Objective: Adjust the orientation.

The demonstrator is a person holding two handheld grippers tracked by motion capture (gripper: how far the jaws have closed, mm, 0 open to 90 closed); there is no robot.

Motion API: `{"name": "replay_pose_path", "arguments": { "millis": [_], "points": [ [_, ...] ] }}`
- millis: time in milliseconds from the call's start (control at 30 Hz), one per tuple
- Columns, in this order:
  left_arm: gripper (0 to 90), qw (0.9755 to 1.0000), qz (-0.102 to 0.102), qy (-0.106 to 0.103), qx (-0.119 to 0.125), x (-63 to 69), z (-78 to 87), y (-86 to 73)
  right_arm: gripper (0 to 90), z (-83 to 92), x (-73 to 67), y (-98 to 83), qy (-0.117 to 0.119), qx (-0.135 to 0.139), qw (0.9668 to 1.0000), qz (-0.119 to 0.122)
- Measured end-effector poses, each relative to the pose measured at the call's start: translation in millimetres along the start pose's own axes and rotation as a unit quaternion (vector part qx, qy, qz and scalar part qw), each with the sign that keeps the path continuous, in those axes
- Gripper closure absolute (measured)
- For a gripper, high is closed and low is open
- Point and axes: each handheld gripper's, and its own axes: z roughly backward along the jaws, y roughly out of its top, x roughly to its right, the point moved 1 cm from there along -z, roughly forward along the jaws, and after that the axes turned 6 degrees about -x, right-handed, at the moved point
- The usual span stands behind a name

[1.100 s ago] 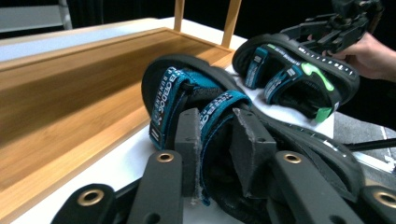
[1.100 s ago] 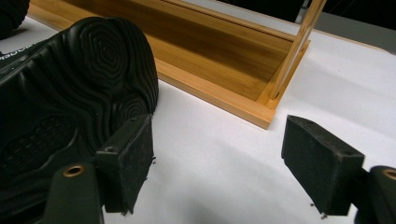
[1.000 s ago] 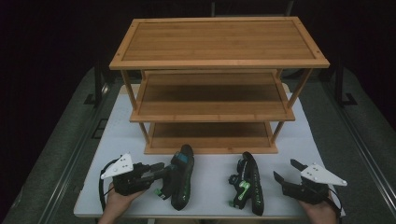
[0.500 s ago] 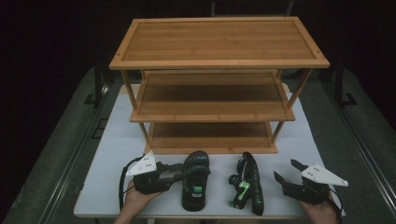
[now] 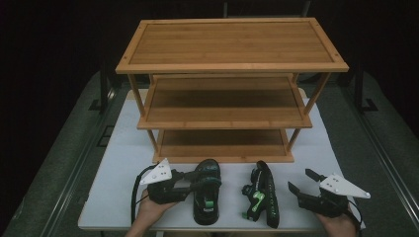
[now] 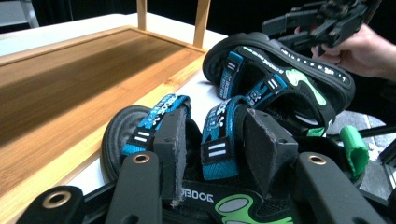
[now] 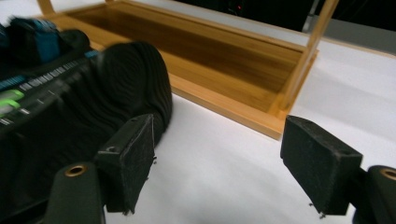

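Our left gripper (image 5: pixel 190 183), jaws just opening around the upright left sandal's (image 5: pixel 206 193) strap, frees it; our right gripper (image 5: pixel 302 183) waits apart beside the tipped right sandal (image 5: pixel 262 193).

We see two black sandals with blue straps and green trim on the white table, just in front of the wooden rack's bottom shelf. The left sandal (image 5: pixel 206 195) lies flat on its sole, straps up, toe toward the rack. The right sandal (image 5: pixel 262 194) rests tipped on its edge, near its mate but apart.
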Motion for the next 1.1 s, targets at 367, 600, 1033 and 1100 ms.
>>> {"name": "replay_pose_path", "arguments": {
  "millis": [367, 600, 1033, 1100],
  "points": [
    [54.8, 0.9999, -0.008, 0.000, -0.010, 2.5, -2.9, -2.3, 51.6, 5.1, -24.0, 15.6, 0.061, 0.041, 0.9973, 0.004],
    [53.7, 0.9999, -0.011, 0.001, -0.009, 3.0, -2.3, -2.1, 67.5, 4.9, -46.4, 26.5, 0.085, 0.044, 0.9948, 0.033],
    [53.6, 0.9998, -0.012, -0.004, -0.016, 3.8, -3.9, -3.6, 89.7, -3.5, -57.5, 27.3, 0.066, 0.025, 0.9949, 0.072],
    [53.6, 0.9997, -0.013, -0.004, -0.018, 4.2, -4.3, -4.1, 89.7, -1.3, -55.1, 26.1, 0.062, 0.024, 0.9954, 0.070]
  ]
}}
